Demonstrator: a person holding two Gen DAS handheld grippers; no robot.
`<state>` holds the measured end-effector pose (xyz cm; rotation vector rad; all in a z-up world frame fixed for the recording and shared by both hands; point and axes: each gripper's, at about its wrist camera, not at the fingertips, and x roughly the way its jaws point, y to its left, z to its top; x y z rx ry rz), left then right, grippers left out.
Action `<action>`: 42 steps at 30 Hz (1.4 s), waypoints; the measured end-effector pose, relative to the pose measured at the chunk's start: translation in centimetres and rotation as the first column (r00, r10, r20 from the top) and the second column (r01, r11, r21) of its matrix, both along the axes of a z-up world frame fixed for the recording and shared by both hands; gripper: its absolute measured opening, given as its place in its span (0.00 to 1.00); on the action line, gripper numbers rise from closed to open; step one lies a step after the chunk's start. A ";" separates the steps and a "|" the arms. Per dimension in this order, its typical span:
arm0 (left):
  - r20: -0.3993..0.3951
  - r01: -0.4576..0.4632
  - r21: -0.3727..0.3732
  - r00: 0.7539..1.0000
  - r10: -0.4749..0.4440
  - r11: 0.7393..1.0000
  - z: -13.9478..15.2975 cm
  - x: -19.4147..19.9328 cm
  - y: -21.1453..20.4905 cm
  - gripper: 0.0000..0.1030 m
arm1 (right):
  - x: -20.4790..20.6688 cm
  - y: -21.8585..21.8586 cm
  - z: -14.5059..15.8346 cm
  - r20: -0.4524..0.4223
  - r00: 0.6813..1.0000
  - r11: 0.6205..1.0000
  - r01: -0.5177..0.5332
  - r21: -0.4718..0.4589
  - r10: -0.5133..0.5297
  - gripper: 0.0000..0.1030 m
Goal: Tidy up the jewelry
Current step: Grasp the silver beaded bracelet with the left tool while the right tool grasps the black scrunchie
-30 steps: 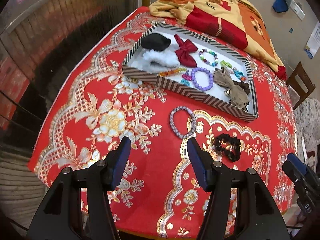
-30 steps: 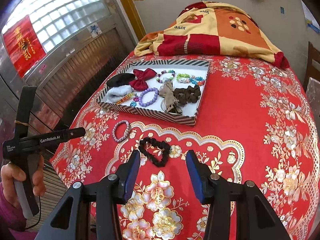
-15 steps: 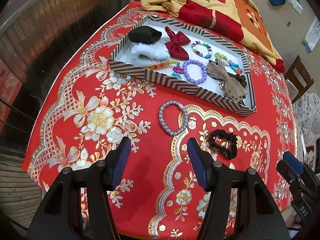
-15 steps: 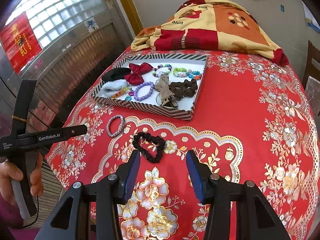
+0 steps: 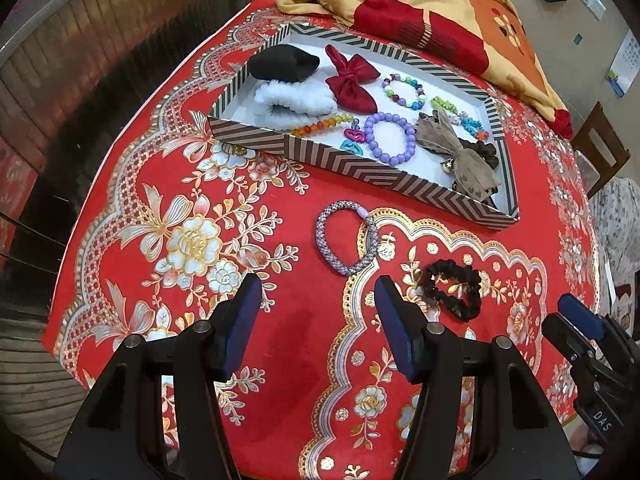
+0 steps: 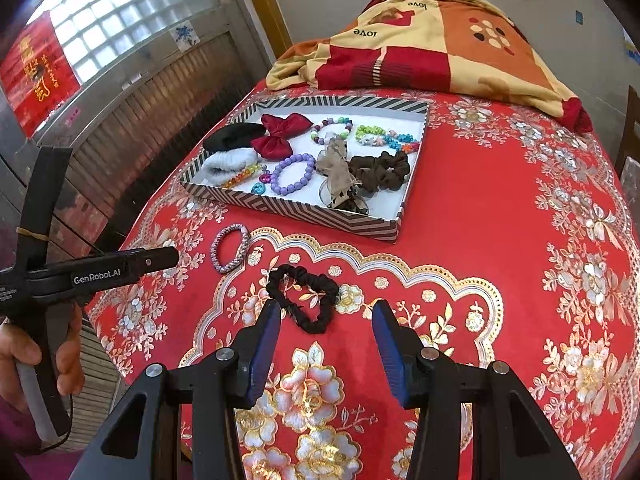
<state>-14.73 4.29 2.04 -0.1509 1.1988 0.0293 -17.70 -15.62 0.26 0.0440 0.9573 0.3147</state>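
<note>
Two sets of tongs are hanging over the near edge of a bench draped in a red floral cloth (image 6: 500, 208). The left tongs (image 5: 318, 292) are standing wide apart with nothing between the blue pads, tilted down at bare cloth. The right tongs (image 6: 326, 320) are standing parted as well, gripping nothing; the black scrunchie (image 6: 304, 298) is lying flat on the cloth just beyond their tips, roughly in line with the gap. In the left wrist view the same scrunchie is sitting to the right of the left tongs, and a corner of the right tool is showing at the lower right edge. In the right wrist view a hand (image 6: 36, 360) is gripping the handle of the left tool at the left margin.

Slightly farther off, a grey-lilac beaded bracelet (image 5: 346, 238) is lying on the cloth, left of the scrunchie and just short of the striped tray (image 5: 384, 178). The tray is holding a purple bead bracelet (image 5: 390, 138), a red bow (image 5: 352, 80), a white fluffy scrunchie (image 5: 294, 98), a black scrunchie-like piece (image 5: 282, 63), a brown scrunchie (image 6: 380, 170), a taupe bow (image 5: 460, 148) and several multicoloured bead strands. Behind the tray, a folded patchwork blanket (image 6: 432, 40) is resting at the far edge of the bench.
</note>
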 end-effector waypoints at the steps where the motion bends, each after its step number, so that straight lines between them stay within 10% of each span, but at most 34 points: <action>1: -0.007 -0.005 -0.009 1.000 0.005 1.000 -0.2 0.2 0.3 0.57 | 0.2 0.1 -0.2 -0.002 1.000 1.000 0.000 -0.002 0.000 0.44; 42: -0.099 0.039 -0.022 0.994 -0.041 0.999 -5.2 6.2 1.1 0.57 | 5.5 3.4 -6.0 -0.065 0.997 0.990 -0.044 -0.133 0.036 0.34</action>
